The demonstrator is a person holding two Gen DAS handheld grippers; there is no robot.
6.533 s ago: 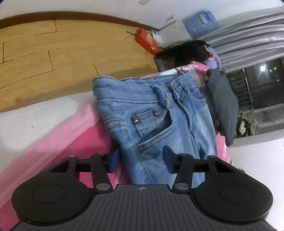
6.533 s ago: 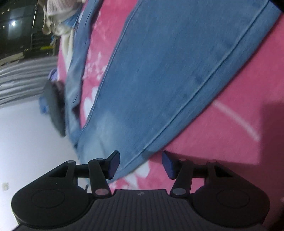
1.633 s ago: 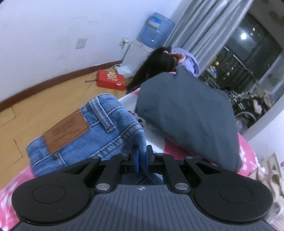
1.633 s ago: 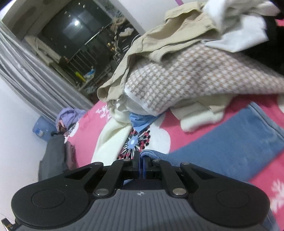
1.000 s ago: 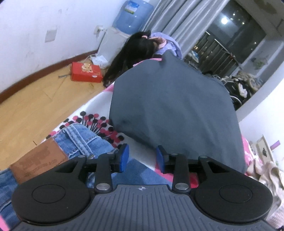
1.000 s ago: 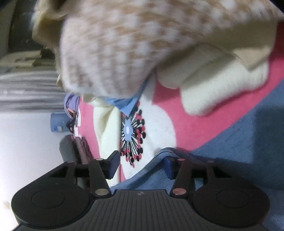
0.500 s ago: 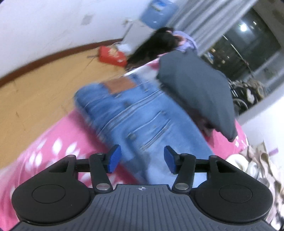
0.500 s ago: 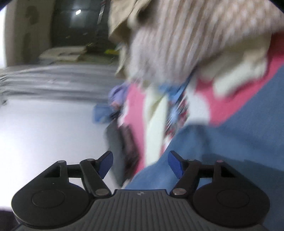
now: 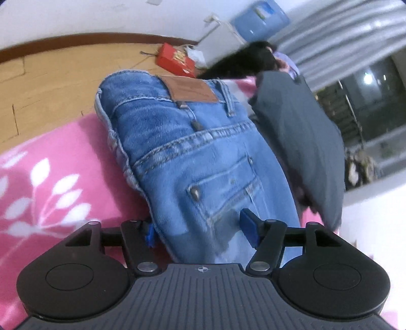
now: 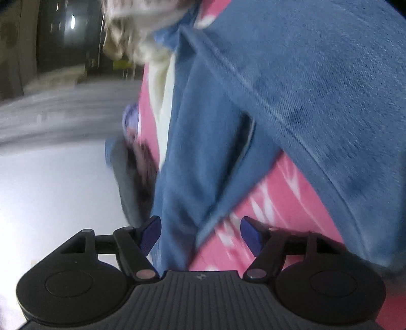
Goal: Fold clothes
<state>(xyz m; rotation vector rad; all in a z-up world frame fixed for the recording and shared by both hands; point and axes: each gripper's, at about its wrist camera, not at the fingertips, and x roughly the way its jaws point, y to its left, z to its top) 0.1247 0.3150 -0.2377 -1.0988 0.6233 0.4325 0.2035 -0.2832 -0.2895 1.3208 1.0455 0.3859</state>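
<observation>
Blue jeans (image 9: pixel 192 152) lie folded lengthwise on a pink flowered blanket (image 9: pixel 50 182), back pocket and brown leather patch (image 9: pixel 192 88) facing up. My left gripper (image 9: pixel 199 231) hovers low over the seat of the jeans. Its jaws are opening, with denim lying between the blue pads but not pinched. In the blurred right wrist view, a jeans leg (image 10: pixel 291 76) runs across the blanket (image 10: pixel 274 203). My right gripper (image 10: pixel 200 233) is open over a folded denim edge, its pads clear of the cloth.
A folded dark grey garment (image 9: pixel 304 142) lies right of the jeans. A person's dark hair (image 9: pixel 243 61) shows beyond it. A red box (image 9: pixel 175 62) and a water bottle (image 9: pixel 261 19) stand on the wooden floor (image 9: pixel 50 83). A clothes pile (image 10: pixel 137 33) lies far off.
Both grippers, earlier shut on denim, have let go and spread wide. The left one rolled and dropped closer over the jeans' seat. The right one swung away from the clothes pile along the leg.
</observation>
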